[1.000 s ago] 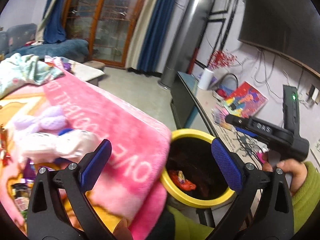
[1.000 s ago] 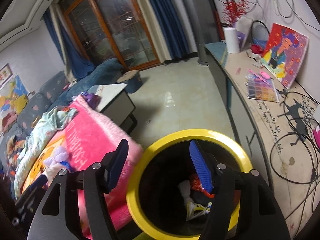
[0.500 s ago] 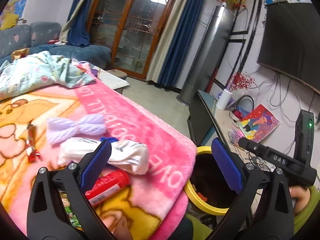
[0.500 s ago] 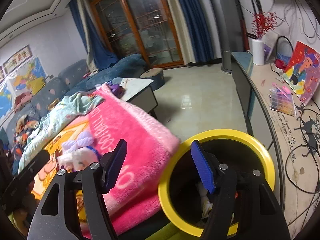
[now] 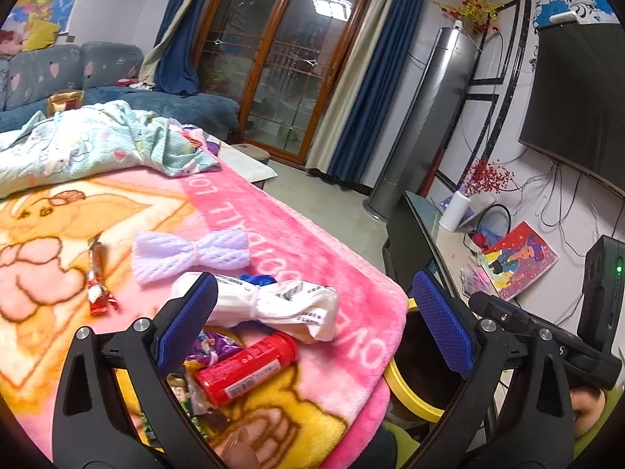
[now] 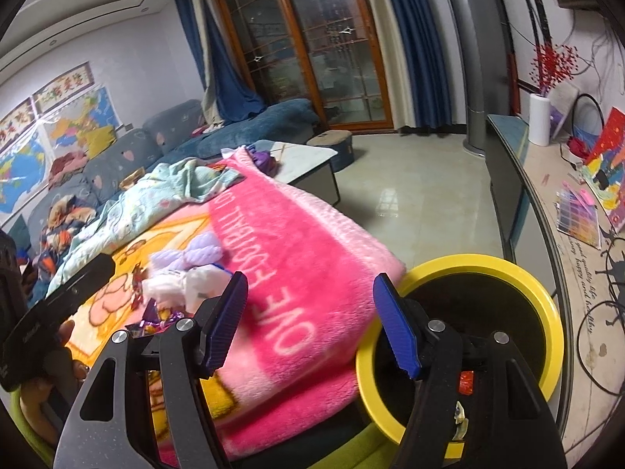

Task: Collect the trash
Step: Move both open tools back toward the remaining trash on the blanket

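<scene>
Trash [image 5: 269, 312] lies near the pink blanket's [image 5: 343, 258] corner by the yellow bin [image 6: 543, 305]; left gripper [image 5: 312, 324] and right gripper [image 6: 312, 320] both spread, empty.

Left gripper [image 5: 316, 326]: jaws wide apart, nothing between pads, pointing slightly downward. Right gripper [image 6: 312, 322]: jaws parted, empty, tilted down. Right hand [image 5: 586, 410] at 4 o'clock in left view; left hand [image 6: 47, 383] at 8 o'clock in right view.

A home living room, this one: a blue sofa [image 6: 164, 144] runs under wall maps [image 6: 58, 133], blue curtains [image 5: 359, 90] frame wooden glass doors [image 5: 281, 70], and a big television [image 5: 574, 97] hangs above a long media console [image 6: 547, 203] with cables trailing.
</scene>
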{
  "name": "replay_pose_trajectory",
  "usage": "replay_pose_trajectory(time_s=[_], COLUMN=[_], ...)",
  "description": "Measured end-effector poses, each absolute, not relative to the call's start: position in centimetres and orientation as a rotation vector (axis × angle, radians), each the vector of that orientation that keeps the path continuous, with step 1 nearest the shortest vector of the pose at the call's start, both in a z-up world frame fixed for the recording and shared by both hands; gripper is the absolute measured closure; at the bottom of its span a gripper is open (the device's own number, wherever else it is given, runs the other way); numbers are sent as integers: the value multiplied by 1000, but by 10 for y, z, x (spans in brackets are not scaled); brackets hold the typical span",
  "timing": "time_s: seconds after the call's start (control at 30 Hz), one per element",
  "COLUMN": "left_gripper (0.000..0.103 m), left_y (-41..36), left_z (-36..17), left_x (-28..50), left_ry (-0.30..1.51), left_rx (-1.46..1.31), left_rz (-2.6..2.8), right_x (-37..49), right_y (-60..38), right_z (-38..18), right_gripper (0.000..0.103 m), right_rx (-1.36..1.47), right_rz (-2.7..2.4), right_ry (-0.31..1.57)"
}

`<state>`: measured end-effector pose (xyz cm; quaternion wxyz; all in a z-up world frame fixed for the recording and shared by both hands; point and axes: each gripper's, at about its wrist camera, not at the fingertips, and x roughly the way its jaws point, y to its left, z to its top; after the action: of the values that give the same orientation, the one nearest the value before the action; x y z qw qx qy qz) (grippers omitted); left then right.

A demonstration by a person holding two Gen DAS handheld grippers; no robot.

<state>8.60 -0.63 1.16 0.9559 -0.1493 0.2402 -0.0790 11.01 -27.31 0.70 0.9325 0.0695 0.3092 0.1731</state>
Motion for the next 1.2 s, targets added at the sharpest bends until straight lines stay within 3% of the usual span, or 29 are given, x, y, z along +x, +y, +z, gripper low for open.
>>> replay_pose_trajectory(time_s=[1.2], left_gripper=[11], left_y=[89], left_z=[-5], left_x=[55], left_ry=[520], left_rx=[-366], left_rz=[9], right_x=[109], right_y=[-185], right_z=[-4], right_gripper=[38], right_rx=[30], right_rz=[524], right_ry=[671])
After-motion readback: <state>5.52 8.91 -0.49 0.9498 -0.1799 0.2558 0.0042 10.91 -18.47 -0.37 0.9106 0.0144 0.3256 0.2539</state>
